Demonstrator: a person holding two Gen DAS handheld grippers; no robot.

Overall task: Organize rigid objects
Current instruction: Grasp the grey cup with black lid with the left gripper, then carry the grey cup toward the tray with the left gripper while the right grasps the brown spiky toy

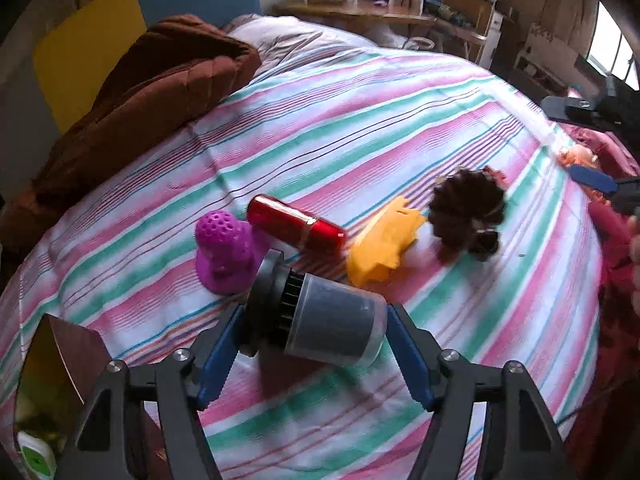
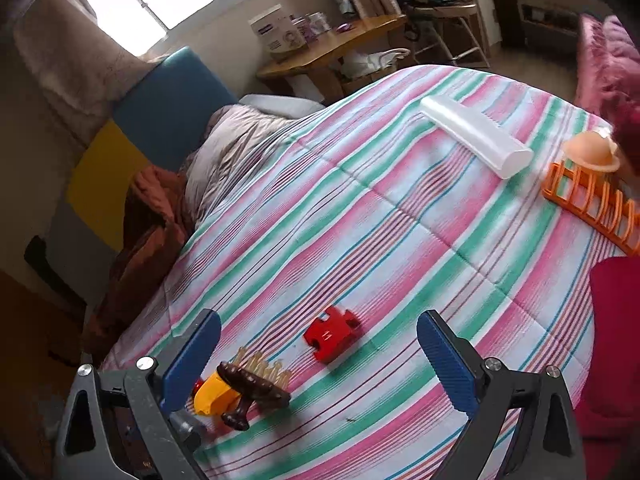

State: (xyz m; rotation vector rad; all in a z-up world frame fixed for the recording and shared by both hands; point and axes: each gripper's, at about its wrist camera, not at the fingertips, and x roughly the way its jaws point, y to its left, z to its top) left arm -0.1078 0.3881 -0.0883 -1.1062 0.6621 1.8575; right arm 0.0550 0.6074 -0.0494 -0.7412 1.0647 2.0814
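Here our left gripper [image 1: 312,344] stands with jaws wide around the grey canister [image 1: 332,320] lying on the bed [image 1: 360,120] beside the purple toy [image 1: 224,252]. We lift straight off, not nudging it. Our right gripper [image 2: 320,364], jaws wide and empty, hovers near the red block [image 2: 332,336].

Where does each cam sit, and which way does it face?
Left wrist: on the left gripper, angled down at the striped bedspread; open blue fingers flank a grey filter canister.
Right wrist: on the right gripper, fingers open and empty, facing a red block.
Shared: bedspread, brown brush, yellow piece, wooden desk.
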